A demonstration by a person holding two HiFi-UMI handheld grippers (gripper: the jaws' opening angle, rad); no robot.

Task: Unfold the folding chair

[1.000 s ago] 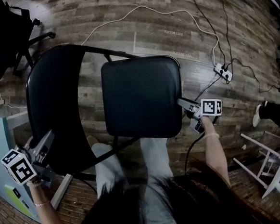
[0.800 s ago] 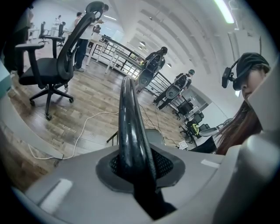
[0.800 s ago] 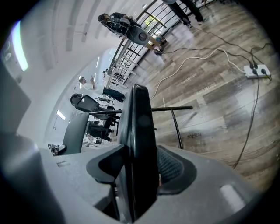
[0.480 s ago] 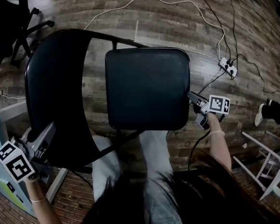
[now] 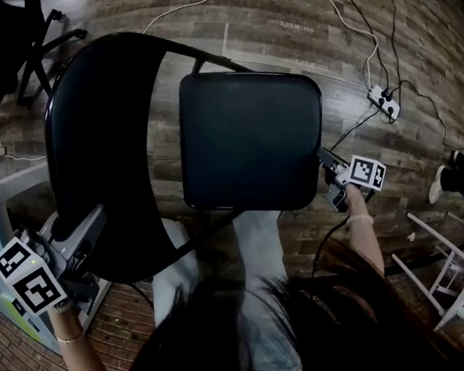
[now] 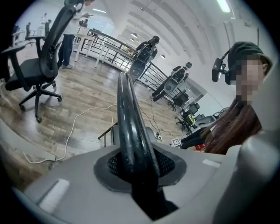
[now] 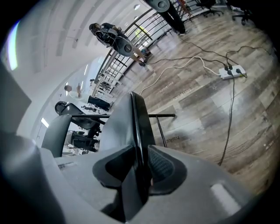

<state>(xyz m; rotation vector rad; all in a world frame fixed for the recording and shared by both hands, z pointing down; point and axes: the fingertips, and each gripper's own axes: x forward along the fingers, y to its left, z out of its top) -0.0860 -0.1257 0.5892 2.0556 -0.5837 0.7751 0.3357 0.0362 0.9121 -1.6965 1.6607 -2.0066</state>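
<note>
The left gripper (image 5: 87, 228) pinches the rim of the backrest (image 5: 101, 151), its jaws having just eased a little wider around it; the right gripper (image 5: 326, 163) has just been closing and now clamps the side edge of the seat (image 5: 248, 139); the folding chair (image 5: 206, 60) stands on the wooden floor (image 5: 283, 24) right before the person, seat swung well clear of the backrest and looking near level; the unfolding seems largely done; the legs are hidden below, so full spread is uncertain; likely left: press the seat home, then release.
</note>
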